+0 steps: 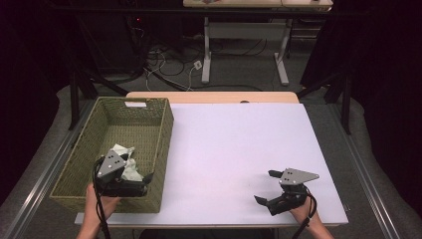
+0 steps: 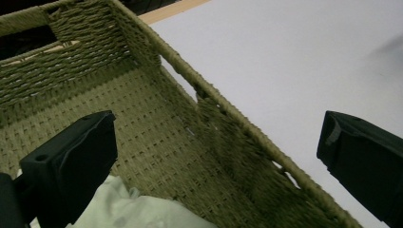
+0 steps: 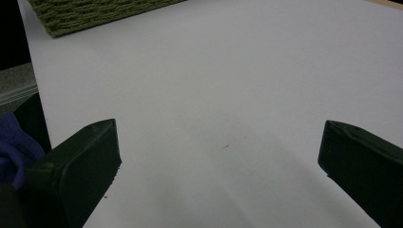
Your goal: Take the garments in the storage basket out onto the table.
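1. In the high view the left tool (image 1: 130, 185) sits at lower left of the frame, over the near right corner of the woven basket (image 1: 79, 149). Its jaws stand wide apart with nothing between them.
2. In the left gripper view one jaw hangs inside the basket (image 2: 157, 142) at the lower left of the frame, and the other hangs outside it, over the white tabletop (image 2: 294, 57) at the lower right. The basket's right wall runs between them.
3. A crumpled pale cloth (image 1: 128, 160) lies on the basket floor, in its near half, just beyond the left tool. In the left gripper view the cloth (image 2: 133, 211) shows at the bottom edge, just beside the left-hand jaw.
4. The right tool (image 1: 265, 186) rests low at the lower right of the high view, on the tabletop (image 1: 234, 144), well apart from the basket. Its jaws are spread wide and empty.
5. In the right gripper view bare tabletop (image 3: 228, 95) lies between the jaws, with a corner of the basket (image 3: 90, 14) at upper left.
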The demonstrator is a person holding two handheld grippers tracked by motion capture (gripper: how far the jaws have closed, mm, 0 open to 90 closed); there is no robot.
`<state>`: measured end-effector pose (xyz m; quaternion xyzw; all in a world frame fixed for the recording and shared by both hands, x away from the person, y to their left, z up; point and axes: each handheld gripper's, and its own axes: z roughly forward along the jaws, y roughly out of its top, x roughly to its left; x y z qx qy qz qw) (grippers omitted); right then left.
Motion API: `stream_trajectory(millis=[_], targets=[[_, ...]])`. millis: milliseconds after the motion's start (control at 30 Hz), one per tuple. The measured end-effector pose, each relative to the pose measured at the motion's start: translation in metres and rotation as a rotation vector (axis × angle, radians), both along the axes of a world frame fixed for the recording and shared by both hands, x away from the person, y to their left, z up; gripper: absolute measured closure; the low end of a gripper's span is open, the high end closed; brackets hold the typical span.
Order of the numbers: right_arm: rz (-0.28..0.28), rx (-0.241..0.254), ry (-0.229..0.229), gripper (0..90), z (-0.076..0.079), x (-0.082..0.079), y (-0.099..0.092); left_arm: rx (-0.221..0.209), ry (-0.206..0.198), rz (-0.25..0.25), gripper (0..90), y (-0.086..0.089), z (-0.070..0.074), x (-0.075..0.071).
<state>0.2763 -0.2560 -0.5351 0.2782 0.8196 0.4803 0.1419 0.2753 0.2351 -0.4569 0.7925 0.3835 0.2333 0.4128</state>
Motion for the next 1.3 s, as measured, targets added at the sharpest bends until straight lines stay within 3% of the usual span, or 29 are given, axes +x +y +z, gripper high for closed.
stream_trajectory(millis=[100,300,533,733,933,1300], targets=[[0.001,0.002,0.0,0.0,0.0,0.0,0.0,0.011,0.007,0.009,0.0,0.003,0.002,0.004],[-0.005,0.004,-0.001,0.0,-0.001,0.001,0.0,0.052,0.013,0.076,0.0,0.013,0.004,0.014],[0.001,-0.001,-0.005,0.0,-0.001,0.001,0.001,0.099,0.061,0.069,0.0,0.016,0.002,0.028],[0.001,-0.002,-0.004,0.0,-0.001,0.0,0.001,0.133,0.061,0.089,0.0,0.019,0.002,0.037],[0.003,-0.001,-0.001,0.0,-0.001,0.0,0.002,0.155,0.099,0.078,0.0,0.023,0.0,0.051],[-0.001,-0.012,0.005,0.0,-0.001,0.0,0.002,0.171,0.124,0.041,0.0,0.032,-0.005,0.067]])
